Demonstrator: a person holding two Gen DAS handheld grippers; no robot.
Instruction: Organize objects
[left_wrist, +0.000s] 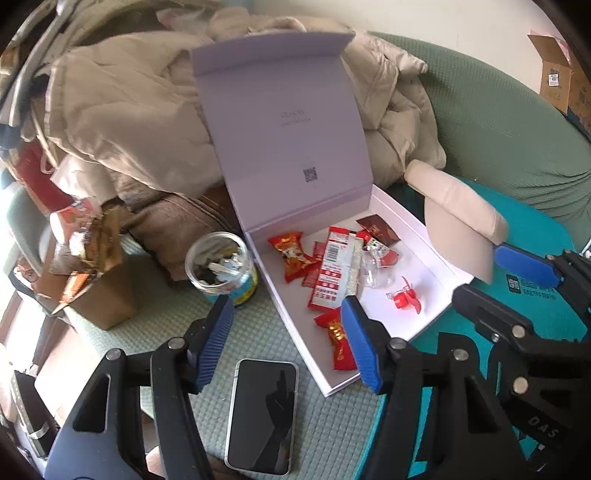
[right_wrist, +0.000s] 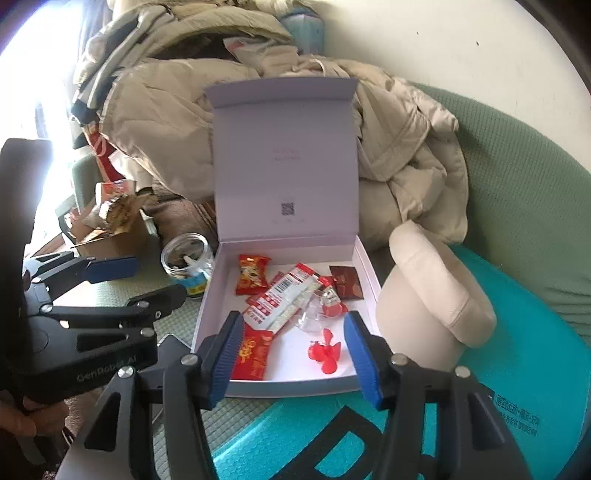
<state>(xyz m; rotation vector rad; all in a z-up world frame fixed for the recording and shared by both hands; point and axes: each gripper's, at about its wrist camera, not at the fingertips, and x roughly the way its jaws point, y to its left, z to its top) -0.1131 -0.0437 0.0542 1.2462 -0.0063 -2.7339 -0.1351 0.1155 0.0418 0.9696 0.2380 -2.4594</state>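
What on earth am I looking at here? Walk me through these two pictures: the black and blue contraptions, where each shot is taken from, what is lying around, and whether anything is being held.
No robot here: a person holds a hand tool in each hand, each with two jaws faced in blue and a wide-angle camera looking along them. One picture looks along the left gripper, the other along the right gripper; each also catches the other tool at its edge.

Both hang above a green sofa cushion. On it lies a white box, lid up against a heap of beige coats. Inside are red snack packets and a small red plastic fan. Left of the box stand a glass jar and a phone; to the right is a cream cushion.

Both pairs of jaws stand open with nothing between them.
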